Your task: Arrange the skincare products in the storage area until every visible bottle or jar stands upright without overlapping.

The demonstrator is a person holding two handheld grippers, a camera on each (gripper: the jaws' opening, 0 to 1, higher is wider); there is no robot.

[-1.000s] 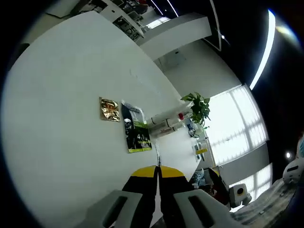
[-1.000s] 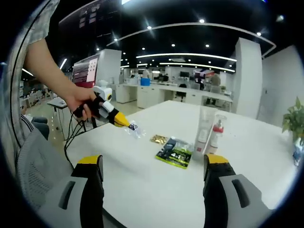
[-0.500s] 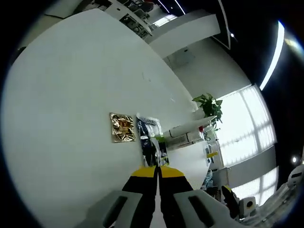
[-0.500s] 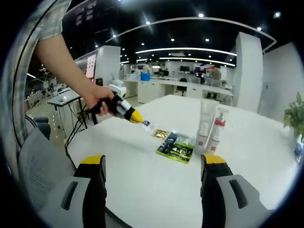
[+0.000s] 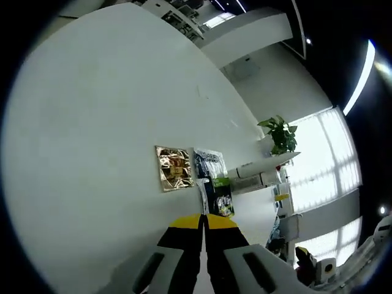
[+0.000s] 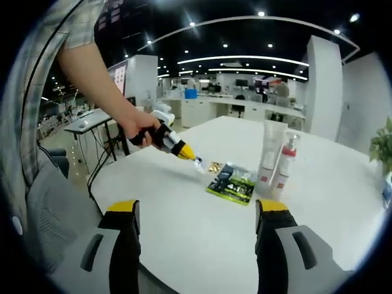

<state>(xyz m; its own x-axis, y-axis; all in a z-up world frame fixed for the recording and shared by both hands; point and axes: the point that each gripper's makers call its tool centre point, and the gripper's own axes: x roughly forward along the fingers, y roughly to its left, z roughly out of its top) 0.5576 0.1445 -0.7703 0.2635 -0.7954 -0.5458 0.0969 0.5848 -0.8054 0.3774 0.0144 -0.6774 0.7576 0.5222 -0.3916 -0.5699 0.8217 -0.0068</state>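
A white tube (image 6: pixel 269 150) and a pump bottle with a red collar (image 6: pixel 283 166) stand upright side by side on the white table (image 6: pixel 318 208). In front of them lie a green-black packet (image 6: pixel 233 184) and a gold sachet (image 6: pixel 214 166). My left gripper (image 6: pixel 187 153), held in a person's hand, is shut on a small clear sachet (image 6: pixel 198 163) just above the table beside the gold sachet. In the left gripper view its yellow tips (image 5: pixel 203 217) are together, pointing at the gold sachet (image 5: pixel 174 168), the packet (image 5: pixel 217 193) and the tube (image 5: pixel 266 163). My right gripper (image 6: pixel 197 207) is open, well short of the items.
A potted plant (image 6: pixel 383 147) stands at the table's far right. A grey mesh chair (image 6: pixel 49 208) sits at the near left edge. A person's bare arm (image 6: pixel 98 79) reaches in from the left. Office desks fill the background.
My left gripper has carried the small sachet toward the gold sachet and packets, which now look nearer in its view. The right gripper stays open and has barely moved.
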